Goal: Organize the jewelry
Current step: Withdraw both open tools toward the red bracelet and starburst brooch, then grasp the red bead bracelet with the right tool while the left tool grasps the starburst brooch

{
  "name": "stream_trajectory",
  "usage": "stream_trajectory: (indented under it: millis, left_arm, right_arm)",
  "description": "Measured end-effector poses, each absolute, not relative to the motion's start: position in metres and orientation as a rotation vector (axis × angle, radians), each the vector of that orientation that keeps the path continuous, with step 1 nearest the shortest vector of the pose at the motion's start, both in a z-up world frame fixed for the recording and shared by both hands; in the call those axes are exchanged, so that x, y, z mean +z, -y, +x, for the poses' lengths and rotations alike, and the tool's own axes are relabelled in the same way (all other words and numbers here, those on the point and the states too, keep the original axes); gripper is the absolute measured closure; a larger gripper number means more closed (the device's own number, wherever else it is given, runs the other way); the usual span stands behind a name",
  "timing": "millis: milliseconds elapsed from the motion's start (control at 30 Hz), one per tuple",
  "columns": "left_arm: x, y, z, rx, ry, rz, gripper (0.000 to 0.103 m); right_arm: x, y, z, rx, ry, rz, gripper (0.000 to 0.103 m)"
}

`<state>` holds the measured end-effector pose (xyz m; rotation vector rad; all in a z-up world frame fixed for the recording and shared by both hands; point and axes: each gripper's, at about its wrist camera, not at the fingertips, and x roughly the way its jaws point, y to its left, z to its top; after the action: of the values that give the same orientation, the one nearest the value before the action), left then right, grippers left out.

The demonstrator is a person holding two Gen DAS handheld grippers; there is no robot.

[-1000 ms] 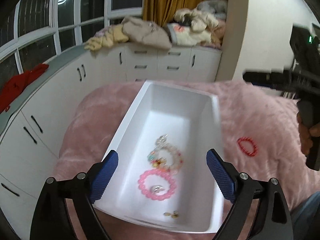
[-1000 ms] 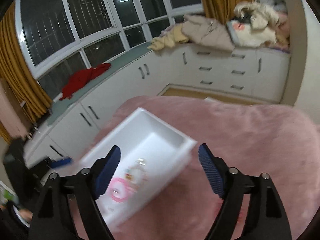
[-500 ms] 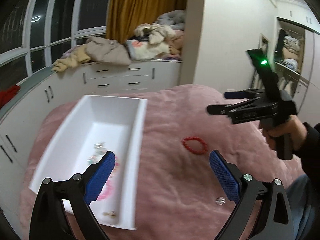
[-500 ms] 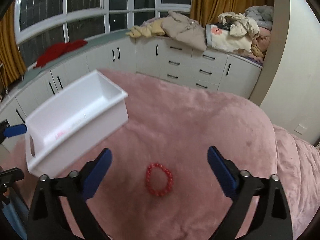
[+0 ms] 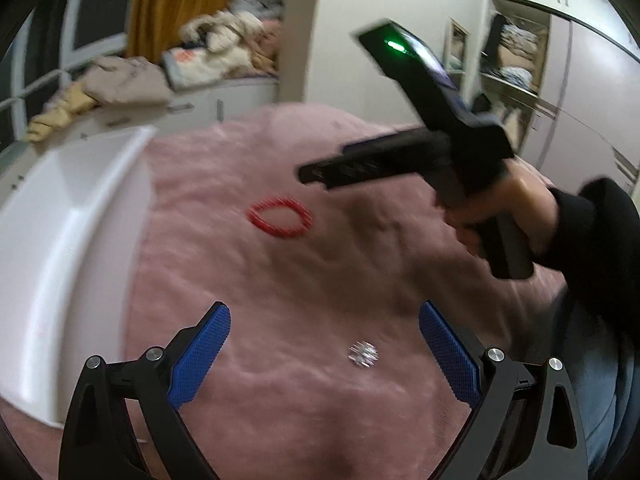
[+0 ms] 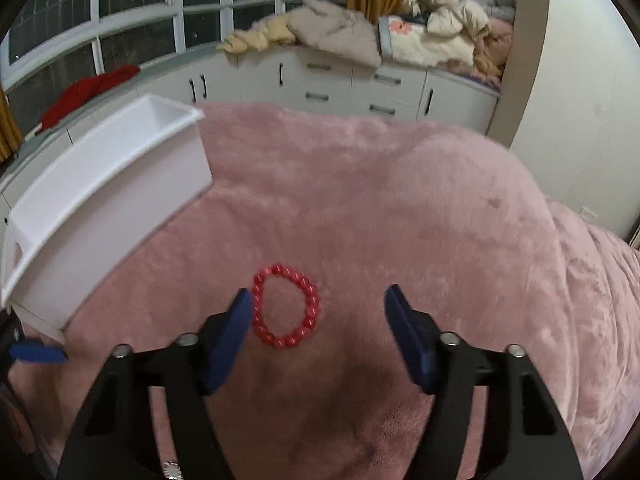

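Observation:
A red bead bracelet (image 6: pixel 286 306) lies on the pink blanket; it also shows in the left wrist view (image 5: pixel 280 220). My right gripper (image 6: pixel 319 300) is open just above it, the left fingertip (image 6: pixel 239 312) beside the bracelet's edge. A small silver piece (image 5: pixel 363 353) lies on the blanket between the fingers of my open, empty left gripper (image 5: pixel 324 320). The white box (image 5: pixel 68 216) stands at the left; its contents are hidden. The right gripper's body (image 5: pixel 424 152) hangs over the bracelet in the left wrist view.
The pink blanket (image 6: pixel 400 208) covers the bed. White cabinets (image 6: pixel 340 84) with piled clothes (image 6: pixel 400 36) line the far wall under the windows. A tip of my left gripper (image 6: pixel 38 353) shows at the left edge of the right wrist view.
Both grippers have swung away from the box. The right one has dropped close over the red bracelet. The left one now points at the silver piece.

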<state>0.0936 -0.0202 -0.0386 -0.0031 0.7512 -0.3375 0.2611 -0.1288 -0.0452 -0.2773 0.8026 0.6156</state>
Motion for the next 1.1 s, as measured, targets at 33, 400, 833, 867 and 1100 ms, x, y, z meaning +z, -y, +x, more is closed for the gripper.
stream_trajectory:
  millis: [33,400,833,867,1100]
  left_arm:
    - [-0.043,0.024,0.093,-0.357,-0.761,-0.002,0.007]
    - [-0.095,0.037,0.119,-0.369,-0.899,0.061,0.031]
    - [-0.104,0.047,0.110,-0.417,-0.884,0.135,0.073]
    - [-0.105,0.048,0.110,-0.427,-0.886,0.136,0.078]
    - [-0.107,0.048,0.109,-0.444,-0.887,0.115,0.079]
  right_arm:
    - [-0.049,0.128,0.263,0.615,-0.811,-0.277,0.038]
    - [-0.087,0.110,0.275,0.586,-0.874,-0.325,0.061]
    - [-0.110,0.096,0.264,0.599,-0.917,-0.377,0.086]
    - [-0.110,0.097,0.264,0.601,-0.921,-0.373,0.086]
    - [-0.108,0.112,0.268,0.625,-0.975,-0.239,0.092]
